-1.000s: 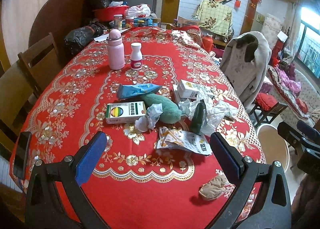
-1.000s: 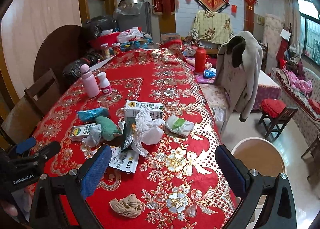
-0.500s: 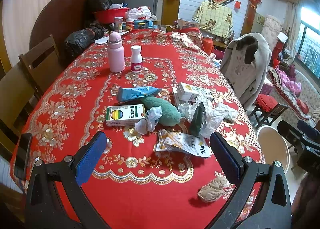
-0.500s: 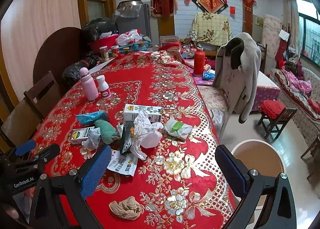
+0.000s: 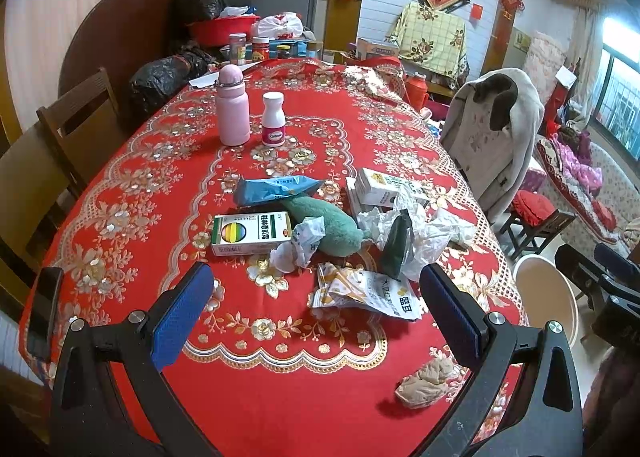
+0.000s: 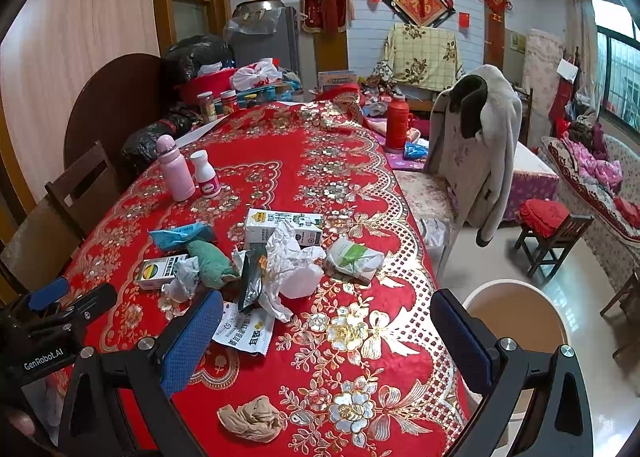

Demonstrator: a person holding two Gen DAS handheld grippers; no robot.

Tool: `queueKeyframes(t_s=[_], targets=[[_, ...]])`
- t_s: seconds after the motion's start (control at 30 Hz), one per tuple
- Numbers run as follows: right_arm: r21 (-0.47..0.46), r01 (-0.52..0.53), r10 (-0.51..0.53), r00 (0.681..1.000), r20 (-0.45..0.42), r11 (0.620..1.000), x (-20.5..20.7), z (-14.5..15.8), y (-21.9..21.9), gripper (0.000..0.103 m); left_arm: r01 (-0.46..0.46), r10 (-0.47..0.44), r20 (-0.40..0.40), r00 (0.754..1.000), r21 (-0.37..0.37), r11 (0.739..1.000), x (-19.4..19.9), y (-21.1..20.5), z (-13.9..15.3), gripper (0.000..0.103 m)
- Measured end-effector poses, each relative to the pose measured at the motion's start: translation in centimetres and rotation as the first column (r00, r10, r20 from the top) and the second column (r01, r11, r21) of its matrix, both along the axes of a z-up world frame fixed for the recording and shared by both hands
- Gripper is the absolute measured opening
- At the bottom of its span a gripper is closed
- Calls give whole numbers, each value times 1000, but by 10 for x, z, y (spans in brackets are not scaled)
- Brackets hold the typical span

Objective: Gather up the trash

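Litter lies mid-table on the red cloth [image 5: 280,377]: a torn white wrapper [image 5: 366,293], crumpled white paper [image 5: 424,229], a dark green packet [image 5: 394,243], a blue pouch [image 5: 276,189], a green-and-white box [image 5: 250,233] and a white carton [image 5: 384,187]. A beige crumpled wad [image 5: 426,381] rests near the front edge. My left gripper [image 5: 316,315] hovers open just short of the wrapper, holding nothing. My right gripper [image 6: 326,339] is also open and empty, to the right of the wrapper [image 6: 244,331] and above the wad [image 6: 250,419]. A wrapped white bundle [image 6: 354,259] lies beside the pile.
A pink bottle [image 5: 233,111] and a white pill bottle [image 5: 273,119] stand further back. A cream round bin [image 6: 516,325] sits on the floor off the table's right edge. A chair draped with a coat [image 6: 472,145] stands right; wooden chairs [image 5: 76,125] left. Clutter fills the far end.
Both grippers have edged slightly forward toward the litter pile and stay open. Nothing on the table has moved.
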State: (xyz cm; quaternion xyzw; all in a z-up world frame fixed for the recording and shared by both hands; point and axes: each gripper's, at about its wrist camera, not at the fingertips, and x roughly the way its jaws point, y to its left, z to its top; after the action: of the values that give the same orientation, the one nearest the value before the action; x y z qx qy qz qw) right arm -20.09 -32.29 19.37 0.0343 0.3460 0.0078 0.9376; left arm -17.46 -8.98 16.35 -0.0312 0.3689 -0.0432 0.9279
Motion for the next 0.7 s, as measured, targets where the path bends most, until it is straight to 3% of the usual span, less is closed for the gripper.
queueKeyframes(t_s=[0.7], targets=[[7,6,-6,1000,8,1000,0,0,0,103,-5,5,5,1000,0,1000,8,-2,2,102]])
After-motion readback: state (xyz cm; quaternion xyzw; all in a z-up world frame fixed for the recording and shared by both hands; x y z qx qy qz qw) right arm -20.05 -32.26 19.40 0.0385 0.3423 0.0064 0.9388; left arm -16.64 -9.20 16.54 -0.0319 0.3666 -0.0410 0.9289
